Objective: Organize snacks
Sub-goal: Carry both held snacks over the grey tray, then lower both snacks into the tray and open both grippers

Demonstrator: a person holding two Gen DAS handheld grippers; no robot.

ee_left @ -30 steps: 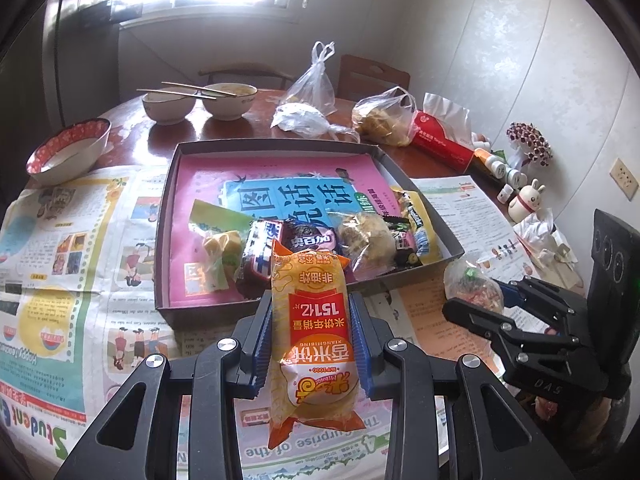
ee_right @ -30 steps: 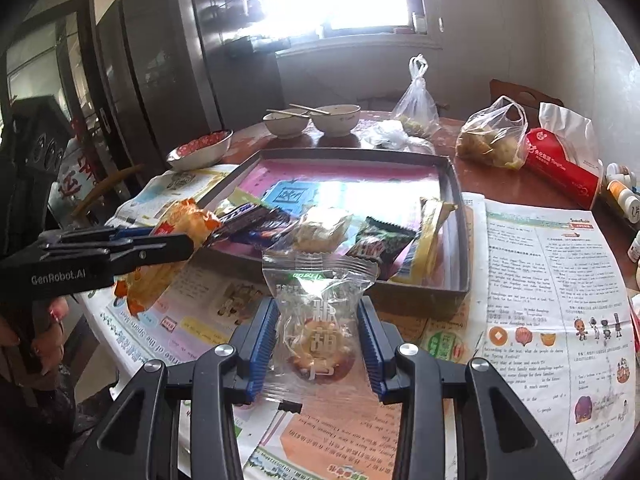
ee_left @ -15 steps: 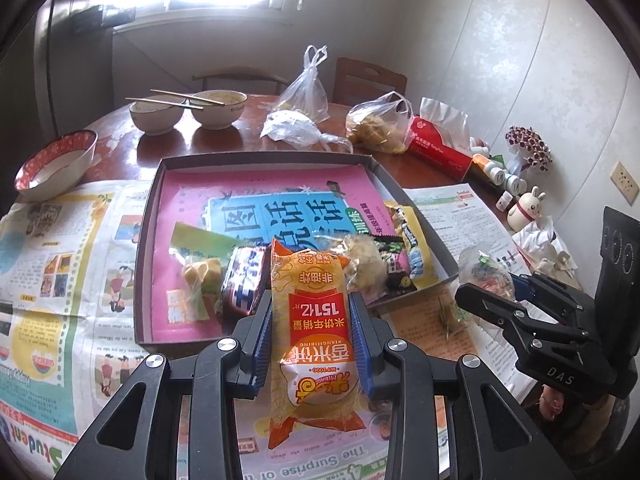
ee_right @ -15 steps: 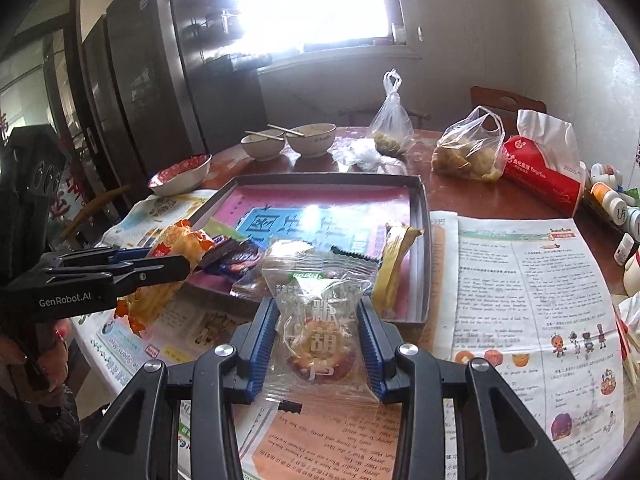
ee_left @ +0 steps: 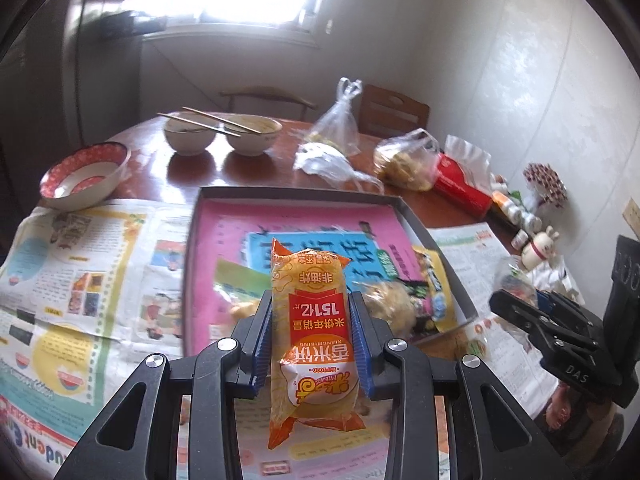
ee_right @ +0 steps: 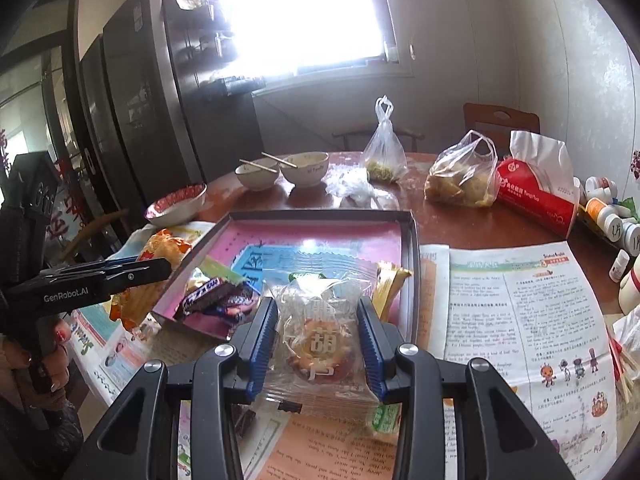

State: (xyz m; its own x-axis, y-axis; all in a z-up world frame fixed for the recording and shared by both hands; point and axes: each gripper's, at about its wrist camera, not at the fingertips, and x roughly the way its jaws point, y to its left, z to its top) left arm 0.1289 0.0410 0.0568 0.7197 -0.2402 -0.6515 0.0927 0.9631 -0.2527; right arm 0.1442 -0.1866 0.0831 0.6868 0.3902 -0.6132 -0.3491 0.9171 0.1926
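My left gripper (ee_left: 311,312) is shut on an orange and yellow rice cracker packet (ee_left: 312,332), held upright above the near edge of the shallow grey tray (ee_left: 296,192). The tray has a pink and blue paper lining and holds several snack packets (ee_left: 400,304) at its near end. My right gripper (ee_right: 318,322) is shut on a clear-wrapped round pastry (ee_right: 320,344) just in front of the tray (ee_right: 412,248). Dark chocolate bars (ee_right: 218,300) lie in the tray's near left corner. The left gripper (ee_right: 132,272) with its packet shows at the left of the right wrist view.
Newspapers (ee_left: 80,264) cover the near table. Behind the tray stand two bowls with chopsticks (ee_left: 220,132), a red-rimmed bowl (ee_left: 84,172), plastic bags of food (ee_left: 404,160), a red tissue pack (ee_right: 536,192) and small bottles (ee_right: 608,208). A tall dark cabinet (ee_right: 132,112) stands left.
Both grippers rose and tilted up with their packets, so the tray sits lower and farther in both views. The grips did not change.
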